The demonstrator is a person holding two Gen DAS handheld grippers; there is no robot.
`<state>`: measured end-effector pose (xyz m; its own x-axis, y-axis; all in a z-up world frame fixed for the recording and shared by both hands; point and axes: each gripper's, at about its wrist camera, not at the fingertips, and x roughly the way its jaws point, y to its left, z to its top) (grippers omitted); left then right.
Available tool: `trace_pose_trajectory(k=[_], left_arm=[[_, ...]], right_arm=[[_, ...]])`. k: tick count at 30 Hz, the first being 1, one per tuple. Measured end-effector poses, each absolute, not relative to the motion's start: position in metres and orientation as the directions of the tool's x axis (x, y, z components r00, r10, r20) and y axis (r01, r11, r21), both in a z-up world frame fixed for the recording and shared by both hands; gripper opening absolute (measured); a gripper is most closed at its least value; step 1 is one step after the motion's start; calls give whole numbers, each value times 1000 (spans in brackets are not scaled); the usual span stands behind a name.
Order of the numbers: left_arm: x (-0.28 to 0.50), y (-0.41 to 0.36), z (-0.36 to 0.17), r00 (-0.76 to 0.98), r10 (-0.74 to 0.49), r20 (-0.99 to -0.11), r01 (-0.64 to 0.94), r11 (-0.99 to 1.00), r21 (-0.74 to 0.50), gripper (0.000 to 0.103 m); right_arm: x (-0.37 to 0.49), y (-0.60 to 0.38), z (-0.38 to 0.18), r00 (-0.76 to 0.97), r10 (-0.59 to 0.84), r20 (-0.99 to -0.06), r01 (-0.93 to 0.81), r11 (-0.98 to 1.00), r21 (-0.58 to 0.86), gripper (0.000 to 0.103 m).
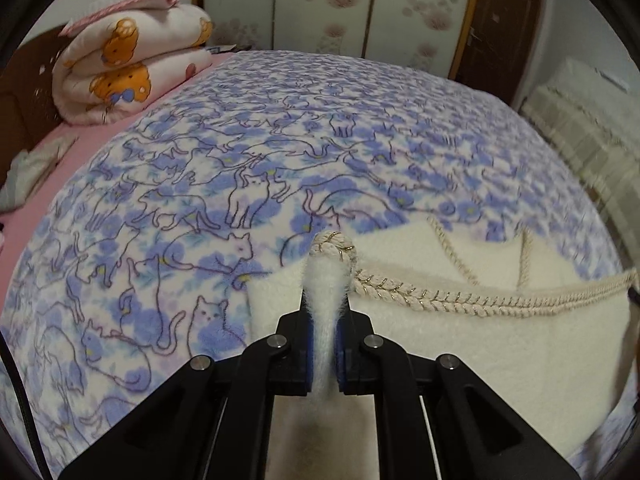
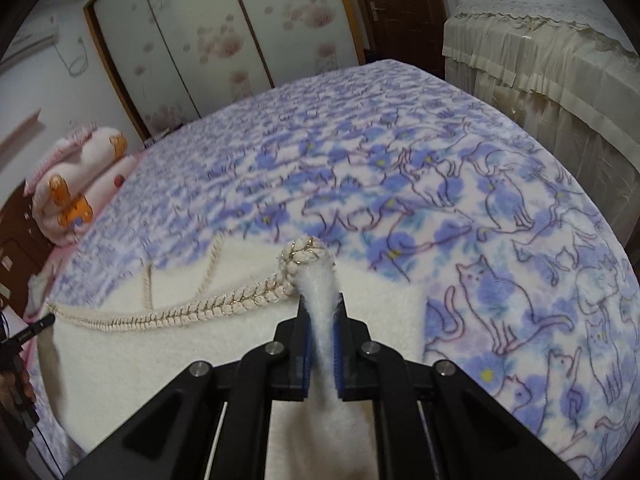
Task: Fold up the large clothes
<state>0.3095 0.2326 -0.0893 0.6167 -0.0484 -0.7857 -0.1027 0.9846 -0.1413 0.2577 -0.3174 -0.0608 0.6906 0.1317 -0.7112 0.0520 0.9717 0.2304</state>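
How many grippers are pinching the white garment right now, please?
2: the left gripper clamps the garment at its left braided corner, the right gripper at its right one.

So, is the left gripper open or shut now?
Shut: the left gripper pinches a raised ridge of the white garment between its pads.

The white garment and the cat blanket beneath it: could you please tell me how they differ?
The white garment is plain cream with braided trim; the cat blanket is printed in blue. The garment is pinched by both grippers, left and right; the blanket lies spread flat. Both look fleecy.
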Motion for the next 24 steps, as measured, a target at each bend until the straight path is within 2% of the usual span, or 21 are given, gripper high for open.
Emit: trace_pose_trajectory(k=[3, 11, 15, 20, 24], left_arm=[[316, 236, -77, 634, -61, -771, -123, 976, -178, 6], [355, 227, -66, 696, -30, -717, -135, 976, -172, 6], [390, 226, -101, 668, -31, -743, -145, 975, -171, 6], [421, 219, -179, 567, 26, -823, -159, 984, -79, 6], [426, 223, -213, 564, 15, -825, -161, 983, -92, 7]], right_arm=[[262, -317, -48, 714, 117, -690, 64, 971, 231, 7], [303, -315, -34, 764, 65, -642, 101, 970, 219, 7], [338, -312, -65, 726, 26, -688, 143, 972, 188, 7], [372, -308, -136, 625, -50, -779, 196, 976, 95, 7], [376, -314, -167, 609, -47, -792, 218, 970, 111, 8]])
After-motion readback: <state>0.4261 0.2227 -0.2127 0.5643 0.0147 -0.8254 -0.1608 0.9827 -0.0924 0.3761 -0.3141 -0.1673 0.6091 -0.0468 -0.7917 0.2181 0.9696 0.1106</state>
